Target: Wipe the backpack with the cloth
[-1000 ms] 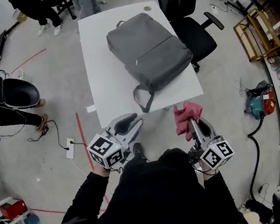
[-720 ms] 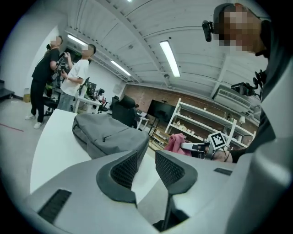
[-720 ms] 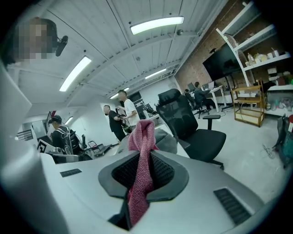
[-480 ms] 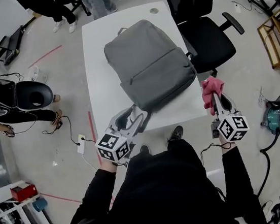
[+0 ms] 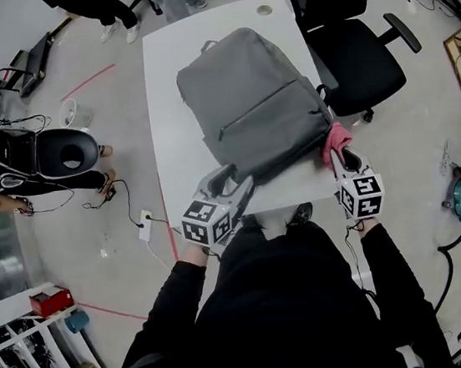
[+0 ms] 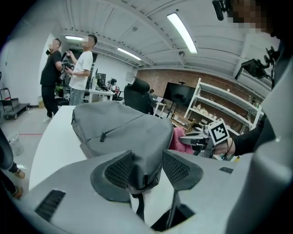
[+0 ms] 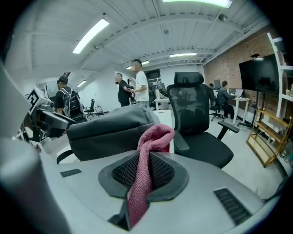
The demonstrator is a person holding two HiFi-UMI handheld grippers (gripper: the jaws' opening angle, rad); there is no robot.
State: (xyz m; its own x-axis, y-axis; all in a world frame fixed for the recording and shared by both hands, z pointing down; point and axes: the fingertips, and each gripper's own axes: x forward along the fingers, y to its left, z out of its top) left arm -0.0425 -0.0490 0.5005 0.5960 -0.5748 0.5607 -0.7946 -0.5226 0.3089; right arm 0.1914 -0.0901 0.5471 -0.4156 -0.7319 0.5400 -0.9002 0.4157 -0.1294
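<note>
- Backpack (image 5: pixel 254 104): grey, flat on white counter (image 5: pixel 171 102).
- Left gripper (image 5: pixel 235 183): jaws have just been opening, now released; backpack's near corner sits between them.
- Right gripper (image 5: pixel 343 156): jaws clenched on pink cloth (image 5: pixel 334 137), beside backpack.

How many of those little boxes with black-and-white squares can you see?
2. In the head view, one marker cube is just below the near corner of the backpack. The other is to its right, just below the pink cloth. None seem hidden.
</note>
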